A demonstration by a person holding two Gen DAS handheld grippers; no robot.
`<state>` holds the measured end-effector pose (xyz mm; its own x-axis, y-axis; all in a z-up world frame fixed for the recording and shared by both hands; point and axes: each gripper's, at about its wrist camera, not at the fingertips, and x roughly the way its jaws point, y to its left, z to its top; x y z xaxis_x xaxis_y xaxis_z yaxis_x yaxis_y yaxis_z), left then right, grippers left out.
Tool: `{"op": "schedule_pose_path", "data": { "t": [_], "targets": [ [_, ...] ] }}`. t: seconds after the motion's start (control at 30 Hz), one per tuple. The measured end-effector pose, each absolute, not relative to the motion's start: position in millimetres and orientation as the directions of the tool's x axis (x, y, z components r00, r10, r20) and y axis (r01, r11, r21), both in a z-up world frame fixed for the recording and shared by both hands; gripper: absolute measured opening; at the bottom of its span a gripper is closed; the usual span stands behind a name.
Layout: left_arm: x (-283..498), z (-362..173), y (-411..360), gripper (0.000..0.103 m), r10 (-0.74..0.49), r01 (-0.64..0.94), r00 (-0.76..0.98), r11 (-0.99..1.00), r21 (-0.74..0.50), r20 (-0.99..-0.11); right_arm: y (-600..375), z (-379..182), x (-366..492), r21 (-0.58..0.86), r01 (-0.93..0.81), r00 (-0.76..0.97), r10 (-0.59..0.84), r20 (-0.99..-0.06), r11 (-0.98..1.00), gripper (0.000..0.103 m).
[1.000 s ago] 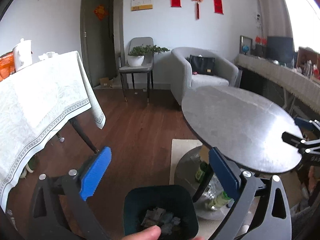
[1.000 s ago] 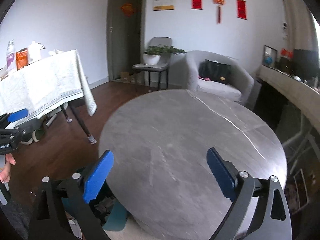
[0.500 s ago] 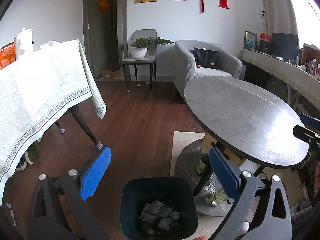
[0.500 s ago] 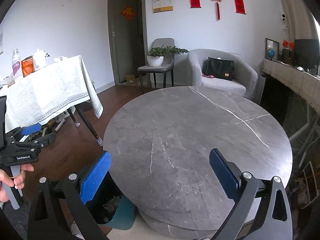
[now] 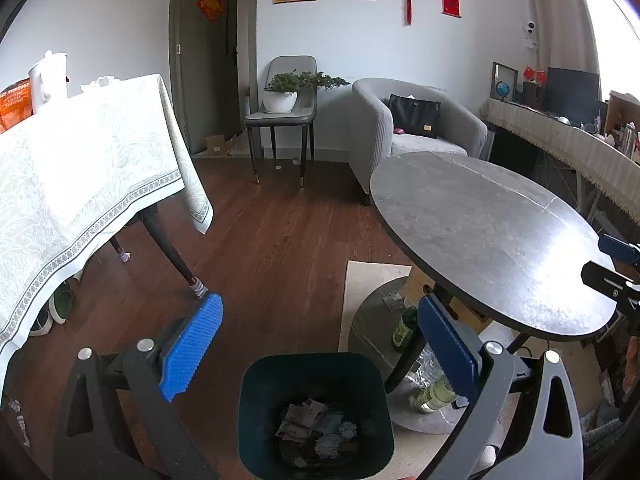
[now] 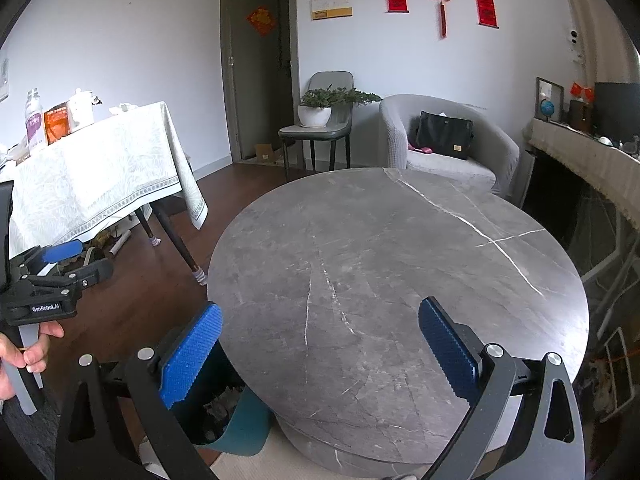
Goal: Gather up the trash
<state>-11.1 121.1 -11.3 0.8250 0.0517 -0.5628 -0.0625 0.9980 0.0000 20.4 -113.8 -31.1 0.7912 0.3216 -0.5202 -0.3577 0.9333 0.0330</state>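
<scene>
Left hand-held gripper (image 5: 316, 344) (jaws wide apart) hangs above the teal bin (image 5: 316, 416) holding crumpled paper (image 5: 316, 430).

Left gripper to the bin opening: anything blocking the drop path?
Nothing visible. The left gripper is open and empty above the dark green trash bin, whose mouth is uncovered, with crumpled paper at the bottom. The round table edge sits off to the right, clear of the opening.
</scene>
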Motion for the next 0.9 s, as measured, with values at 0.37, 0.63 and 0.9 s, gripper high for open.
{"op": "schedule_pose_path", "data": {
  "t": [0.37,0.63,0.9],
  "targets": [
    [-11.0,-13.4,120.7,0.1,0.054,-0.066,0.824,0.998,-0.001,-0.565,-112.5,-32.6,20.9,0.036,-0.359,0.789,0.324,-0.523,0.933,0.099],
    [-10.4,-14.0,121.2,0.1,0.054,-0.065,0.822,0.998,0.0,-0.567,-112.0,-32.5,20.6,0.037,-0.359,0.789,0.324,-0.522,0.933,0.099],
    [-10.4,-13.6,121.1,0.1,0.055,-0.067,0.822,0.998,-0.001,-0.566,-110.9,-33.0,21.3,0.035,-0.361,0.788,0.325,-0.524,0.932,0.099]
  ]
}}
